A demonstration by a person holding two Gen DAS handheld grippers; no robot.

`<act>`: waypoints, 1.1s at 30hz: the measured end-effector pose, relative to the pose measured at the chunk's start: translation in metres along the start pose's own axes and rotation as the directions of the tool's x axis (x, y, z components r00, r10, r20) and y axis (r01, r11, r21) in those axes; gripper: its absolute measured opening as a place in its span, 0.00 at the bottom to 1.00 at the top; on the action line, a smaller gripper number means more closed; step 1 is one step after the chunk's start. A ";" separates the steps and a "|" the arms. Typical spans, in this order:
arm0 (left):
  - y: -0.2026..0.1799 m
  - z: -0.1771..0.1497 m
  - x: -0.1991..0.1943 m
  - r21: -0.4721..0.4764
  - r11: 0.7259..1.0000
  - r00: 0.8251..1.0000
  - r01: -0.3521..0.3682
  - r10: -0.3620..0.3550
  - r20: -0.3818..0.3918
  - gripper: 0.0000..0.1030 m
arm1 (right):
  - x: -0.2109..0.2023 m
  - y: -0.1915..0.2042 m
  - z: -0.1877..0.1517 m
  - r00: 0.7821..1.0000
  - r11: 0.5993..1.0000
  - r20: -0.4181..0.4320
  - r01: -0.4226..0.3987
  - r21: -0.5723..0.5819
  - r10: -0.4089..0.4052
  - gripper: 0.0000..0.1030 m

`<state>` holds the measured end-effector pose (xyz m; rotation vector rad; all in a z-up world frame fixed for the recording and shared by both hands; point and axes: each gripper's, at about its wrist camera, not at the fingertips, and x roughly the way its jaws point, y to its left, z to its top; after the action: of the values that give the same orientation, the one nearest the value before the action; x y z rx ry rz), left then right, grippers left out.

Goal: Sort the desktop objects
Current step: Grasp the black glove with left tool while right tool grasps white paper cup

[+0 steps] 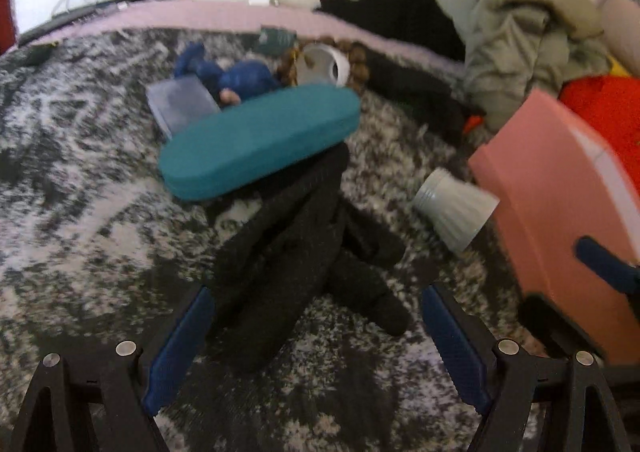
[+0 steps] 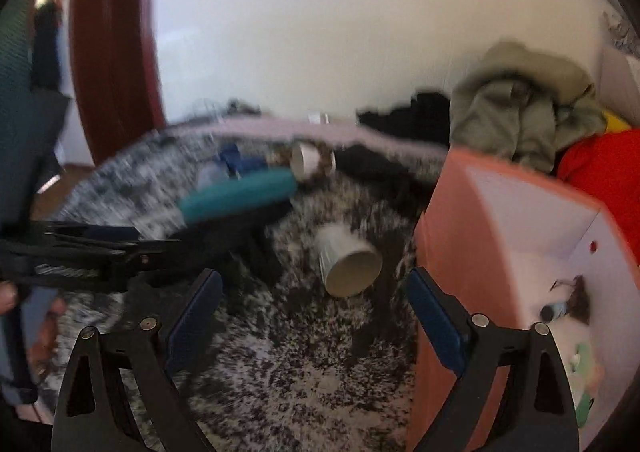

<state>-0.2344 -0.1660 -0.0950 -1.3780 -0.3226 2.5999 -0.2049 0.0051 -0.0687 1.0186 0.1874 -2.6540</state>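
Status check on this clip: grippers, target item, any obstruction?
Left gripper open over black gloves. Right gripper open, empty, facing tipped cup. Teal case lies on the gloves' far end.

My left wrist view looks steeply down along its tongs [image 1: 316, 316], close over the speckled rug [image 1: 80, 211] and black gloves [image 1: 304, 252]. My right wrist view sits farther back and more level, catching wall and a door frame [image 2: 112, 63]. Both face the same wall and share the teal case [image 1: 256, 139] [image 2: 236, 195], grey cup [image 1: 456, 207] [image 2: 348, 260] and pink box [image 1: 560, 219] [image 2: 452, 228]. The right view is blurred.
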 end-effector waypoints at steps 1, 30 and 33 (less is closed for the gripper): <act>-0.001 0.001 0.005 0.009 1.000 1.000 -0.006 0.007 -0.008 0.86 | 0.013 -0.003 0.000 0.999 1.000 -0.036 0.000 0.022 0.001 0.86; -0.028 0.017 -0.044 -0.036 0.998 0.980 -0.048 0.054 0.191 0.14 | 0.065 -0.019 0.020 0.988 0.992 -0.122 -0.089 0.089 0.100 0.03; -0.030 0.012 -0.079 -0.039 0.999 0.969 -0.033 0.042 0.244 0.14 | 0.048 -0.025 0.023 0.987 0.987 -0.097 -0.113 0.115 0.125 0.02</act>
<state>-0.1986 -0.1594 -0.0178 -1.0822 -0.3815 2.8127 -0.2612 0.0128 -0.0839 1.1649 0.0026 -2.5291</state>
